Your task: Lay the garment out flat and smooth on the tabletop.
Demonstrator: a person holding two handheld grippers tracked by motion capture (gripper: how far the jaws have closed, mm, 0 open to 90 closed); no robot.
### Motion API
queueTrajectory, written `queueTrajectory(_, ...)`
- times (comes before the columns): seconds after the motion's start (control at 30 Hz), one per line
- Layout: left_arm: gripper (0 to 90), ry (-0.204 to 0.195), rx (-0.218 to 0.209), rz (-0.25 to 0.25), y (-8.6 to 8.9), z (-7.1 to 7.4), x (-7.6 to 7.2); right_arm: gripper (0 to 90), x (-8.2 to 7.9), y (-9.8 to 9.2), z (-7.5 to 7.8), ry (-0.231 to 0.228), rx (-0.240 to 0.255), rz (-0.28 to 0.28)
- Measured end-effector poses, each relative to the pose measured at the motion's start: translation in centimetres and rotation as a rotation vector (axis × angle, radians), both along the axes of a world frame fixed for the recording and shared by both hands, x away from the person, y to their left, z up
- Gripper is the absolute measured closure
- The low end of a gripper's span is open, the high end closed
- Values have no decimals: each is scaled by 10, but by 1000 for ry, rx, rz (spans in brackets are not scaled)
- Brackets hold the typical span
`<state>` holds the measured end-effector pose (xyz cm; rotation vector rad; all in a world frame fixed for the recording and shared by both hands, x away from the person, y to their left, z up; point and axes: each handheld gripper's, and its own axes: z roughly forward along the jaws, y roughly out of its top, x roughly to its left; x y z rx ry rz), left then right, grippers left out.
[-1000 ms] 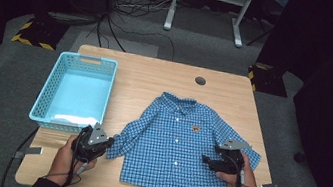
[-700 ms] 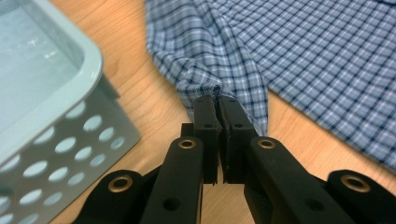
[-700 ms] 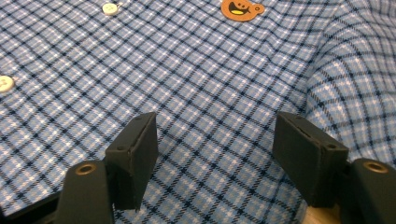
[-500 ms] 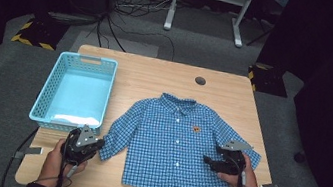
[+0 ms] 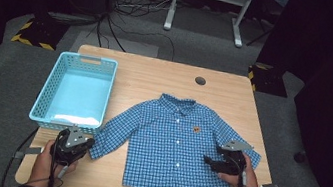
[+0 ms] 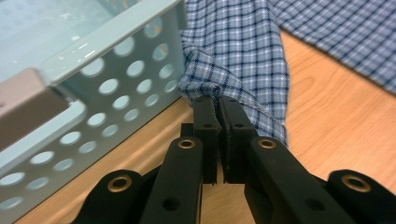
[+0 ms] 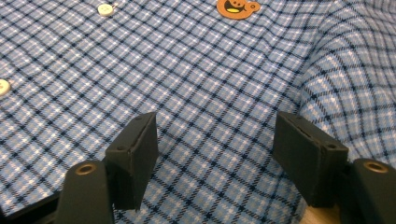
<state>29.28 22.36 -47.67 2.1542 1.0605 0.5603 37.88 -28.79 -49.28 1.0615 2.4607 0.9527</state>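
Note:
A blue checked child's shirt [image 5: 171,145] lies flat, front up, on the wooden table [image 5: 157,77]. My left gripper [image 5: 88,143] is at the front left, shut on the cuff of the shirt's sleeve [image 6: 233,56]; in the left gripper view the cloth bunches between its closed jaws [image 6: 217,100]. My right gripper [image 5: 209,160] hovers low over the shirt's other side, near that sleeve. Its jaws stand wide apart [image 7: 217,140] above the fabric [image 7: 187,70], with nothing pinched. An orange face badge [image 7: 237,7] sits on the chest.
A light blue perforated basket [image 5: 45,94] stands at the table's left, close to my left gripper, its wall [image 6: 107,79] beside the held sleeve. A cable hole [image 5: 200,80] marks the far edge. Bare wood lies behind the shirt.
My left hand has moved left and toward the table's front edge, drawing the sleeve out with it. The right gripper has stayed still and open.

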Motion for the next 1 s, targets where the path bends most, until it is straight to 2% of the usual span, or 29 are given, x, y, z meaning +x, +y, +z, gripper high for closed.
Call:
queueTrajectory(0.23,851,16,-20,29,7,-5,0,313,-1,-3,0,-3,3,7)
queueTrajectory(0.73,828,69,-16,58,20,-14,-13,309,-1,-5,-1,-2,10,15)
queueTrajectory(0.87,783,87,-30,60,25,-17,-19,309,-1,-6,-1,-5,11,16)
queueTrajectory(0.93,748,86,-55,56,27,-19,-22,309,-1,-6,-1,-6,12,17)
queueTrajectory(1.0,699,81,-57,52,28,-20,-24,309,-1,-6,-1,-8,12,17)
